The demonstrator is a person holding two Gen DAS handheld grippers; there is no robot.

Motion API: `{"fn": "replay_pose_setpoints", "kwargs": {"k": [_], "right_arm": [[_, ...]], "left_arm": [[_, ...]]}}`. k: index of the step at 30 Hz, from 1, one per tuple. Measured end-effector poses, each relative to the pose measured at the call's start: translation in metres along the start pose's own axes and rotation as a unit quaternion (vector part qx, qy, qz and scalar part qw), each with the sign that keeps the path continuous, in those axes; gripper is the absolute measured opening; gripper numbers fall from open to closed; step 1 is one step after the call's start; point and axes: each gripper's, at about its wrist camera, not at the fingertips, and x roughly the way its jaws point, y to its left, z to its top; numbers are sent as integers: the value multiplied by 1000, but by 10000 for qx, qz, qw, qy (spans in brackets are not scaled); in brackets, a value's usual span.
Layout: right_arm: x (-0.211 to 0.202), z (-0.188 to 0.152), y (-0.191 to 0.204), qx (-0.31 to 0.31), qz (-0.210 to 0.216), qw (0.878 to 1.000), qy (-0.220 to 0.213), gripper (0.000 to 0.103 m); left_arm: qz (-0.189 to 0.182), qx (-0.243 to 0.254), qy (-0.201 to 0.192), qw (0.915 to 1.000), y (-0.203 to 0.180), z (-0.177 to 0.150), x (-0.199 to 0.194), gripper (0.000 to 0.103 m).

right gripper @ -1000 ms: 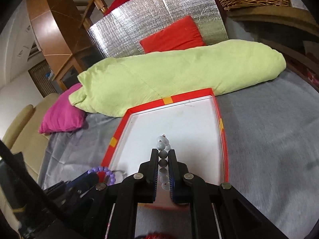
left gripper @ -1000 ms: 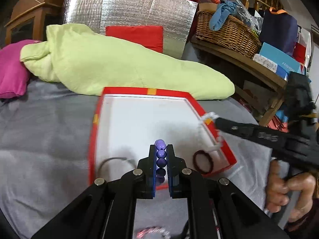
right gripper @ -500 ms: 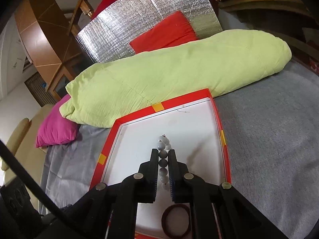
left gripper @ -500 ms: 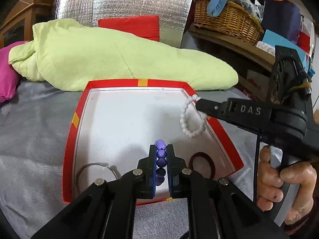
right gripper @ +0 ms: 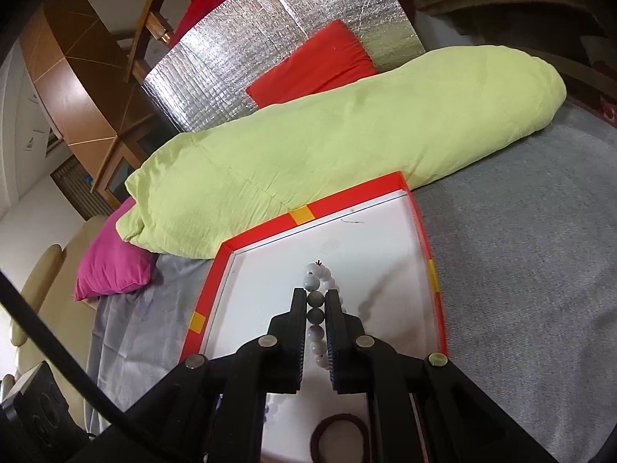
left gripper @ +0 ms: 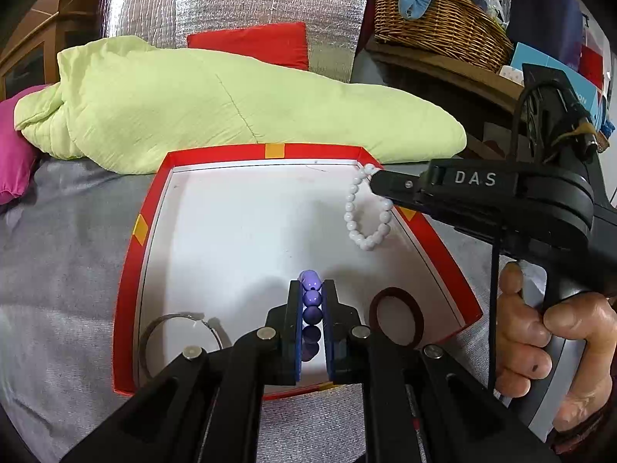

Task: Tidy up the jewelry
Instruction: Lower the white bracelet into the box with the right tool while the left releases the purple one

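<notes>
Nearest the left wrist camera, the left gripper (left gripper: pixel 311 297) is pinching a purple bead bracelet (left gripper: pixel 311 301) between nearly closed jaws, holding it above the near end of the red-rimmed tray (left gripper: pixel 127 270). Two pieces are lying on the tray's white floor: a thin metal bangle (left gripper: pixel 175 318) at the near left and a dark red ring bracelet (left gripper: pixel 397 314) at the near right. Farther in, the right gripper (left gripper: pixel 380 183) is reaching over the tray's right rim, jaws closed on a white bead bracelet (left gripper: pixel 366 216) that is dangling in a loop above the floor. That is making four jewelry pieces counted. The person's right hand (left gripper: pixel 540 332) is gripping the handle. Beyond the tray, one green pillow (left gripper: pixel 231 104) is lying on the grey cloth (left gripper: pixel 58 250), with a wicker basket (left gripper: pixel 443 27) behind.

The right wrist view is showing the white beads clamped between its fingers (right gripper: pixel 297 308); the bangle, the purple beads and the hand are showing only in the left view.
</notes>
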Motion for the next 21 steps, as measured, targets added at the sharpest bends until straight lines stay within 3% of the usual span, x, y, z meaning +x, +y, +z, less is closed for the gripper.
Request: {"fn": "replay_pose_setpoints", "kwargs": {"k": [6,17,20,21], "right_arm": [[8,-1,8,-25,173,9998,80,10],[14,0,-19,411,-145,9989,190,13],[14,0,-20,402,-206,9987,237,14],[11,0,-22,422,-242,9986,219,14]], "left_arm": [[-21,18,39,10000,-1,1,4,10],[46,-30,116,9999,-1,1,12,10],[201,-18,156,9997,-1,1,14,14],[247,-30,174,9995,0,0,14,23]]}}
